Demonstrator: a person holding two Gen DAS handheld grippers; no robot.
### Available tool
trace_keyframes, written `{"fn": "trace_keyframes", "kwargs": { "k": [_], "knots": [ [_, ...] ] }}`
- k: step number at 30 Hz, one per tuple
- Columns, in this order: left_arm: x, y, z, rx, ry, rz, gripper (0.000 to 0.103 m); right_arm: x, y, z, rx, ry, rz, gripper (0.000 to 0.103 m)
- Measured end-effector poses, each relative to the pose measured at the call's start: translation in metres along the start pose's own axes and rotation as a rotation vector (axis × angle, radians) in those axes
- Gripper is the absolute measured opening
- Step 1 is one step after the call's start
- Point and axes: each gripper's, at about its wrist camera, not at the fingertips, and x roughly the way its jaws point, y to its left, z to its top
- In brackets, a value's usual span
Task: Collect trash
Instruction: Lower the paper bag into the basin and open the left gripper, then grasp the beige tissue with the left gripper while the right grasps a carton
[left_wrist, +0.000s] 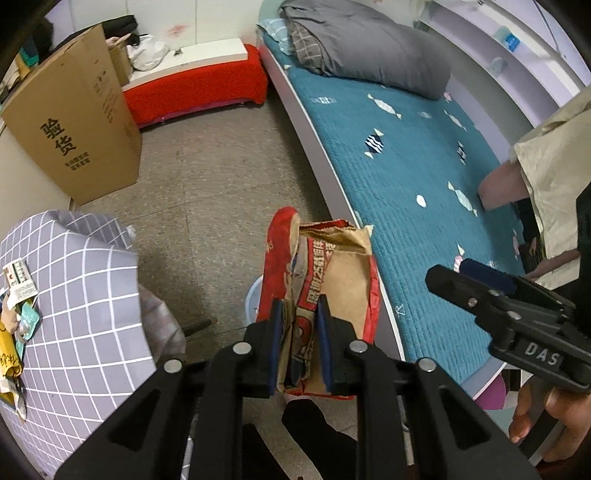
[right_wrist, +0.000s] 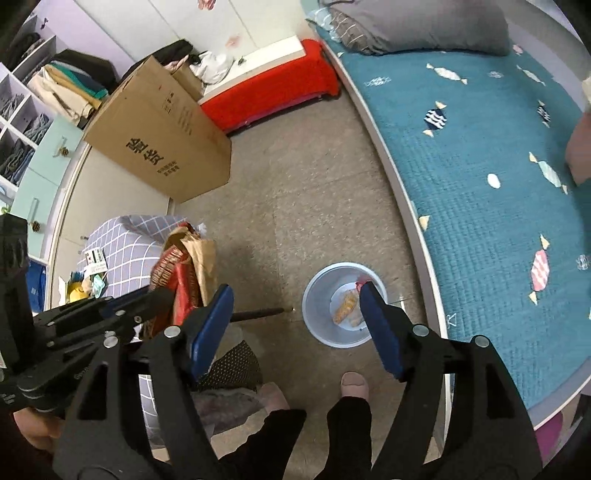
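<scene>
Fingers of my left gripper (left_wrist: 298, 338) are clamped on the crumpled red-and-brown paper bag (left_wrist: 325, 291), held above the floor just left of the bin (right_wrist: 344, 303); right gripper (right_wrist: 295, 328) fingers are spread wide, holding nothing, over the bin. Bin already holds scraps. Judgement: carry the bag squarely over the bin mouth, lower, then release; the bag is tall and may catch the rim.

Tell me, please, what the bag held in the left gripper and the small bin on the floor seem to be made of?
The bag in the left gripper looks like kraft paper, matte brown inside, printed red outside; it is creased and its top edge is torn. The bin looks like smooth moulded plastic, pale blue-grey with a slight sheen, though coated metal cannot be ruled out.
</scene>
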Motion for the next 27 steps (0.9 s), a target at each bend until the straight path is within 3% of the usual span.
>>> {"fn": "trace_keyframes", "kwargs": {
  "k": [6,8,9,11,13,19,27],
  "knots": [
    [0.006,-0.019,0.009,0.037,0.014,-0.027,0.02,-0.019,-0.014,0.003,0.025,-0.06,-0.025,0.071],
    [0.008,-0.025,0.012,0.046,0.02,-0.036,0.025,-0.024,-0.018,0.003,0.032,-0.076,-0.03,0.072],
    [0.01,-0.027,0.013,0.049,0.027,-0.049,0.029,-0.026,-0.019,0.003,0.038,-0.083,-0.033,0.073],
    [0.011,-0.029,0.013,0.051,0.028,-0.046,0.057,-0.029,-0.023,0.002,0.051,-0.091,-0.039,0.073],
    [0.01,-0.029,0.012,0.048,0.021,-0.029,0.064,-0.03,-0.027,0.001,0.061,-0.091,-0.044,0.073],
    [0.004,-0.019,0.008,0.015,0.02,-0.017,0.066,-0.028,-0.025,-0.003,0.07,-0.076,-0.043,0.073],
    [-0.017,0.012,-0.001,-0.042,-0.014,0.016,0.068,-0.012,0.013,-0.004,0.011,-0.044,-0.012,0.073]
  ]
}}
